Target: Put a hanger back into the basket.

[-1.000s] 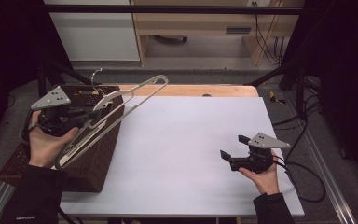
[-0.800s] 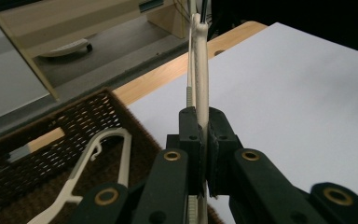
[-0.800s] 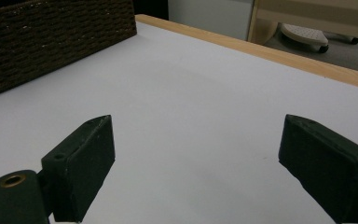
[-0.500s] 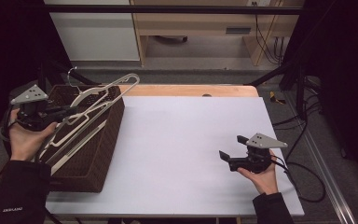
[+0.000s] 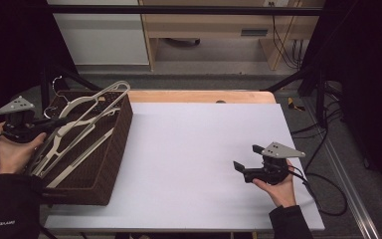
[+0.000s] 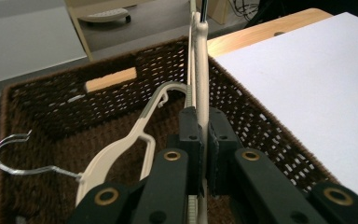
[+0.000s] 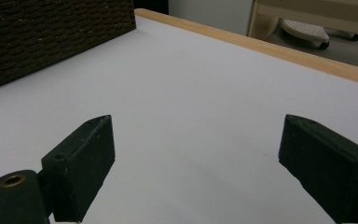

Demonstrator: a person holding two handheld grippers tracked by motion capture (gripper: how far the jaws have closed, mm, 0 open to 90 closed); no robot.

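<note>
White tabletop (image 5: 194, 149) with wood edge at 12 o'clock, dark room, pale cabinet (image 5: 99, 35) behind. Wicker basket (image 5: 107, 149) at 9 o'clock. Left claw (image 5: 54, 122) clenched on cream hanger (image 5: 87, 112) over the basket; second hanger (image 6: 121, 149) inside. Right claw (image 5: 246, 162) released, at 4 o'clock.

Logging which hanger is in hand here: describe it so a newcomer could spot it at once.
Start at the brown wicker basket on the table's left edge. Several cream plastic hangers lie in it. The held hanger is the one tilted up out of the basket, its edge clamped between the shut jaws of the left gripper, unlike the others lying flat.
</note>
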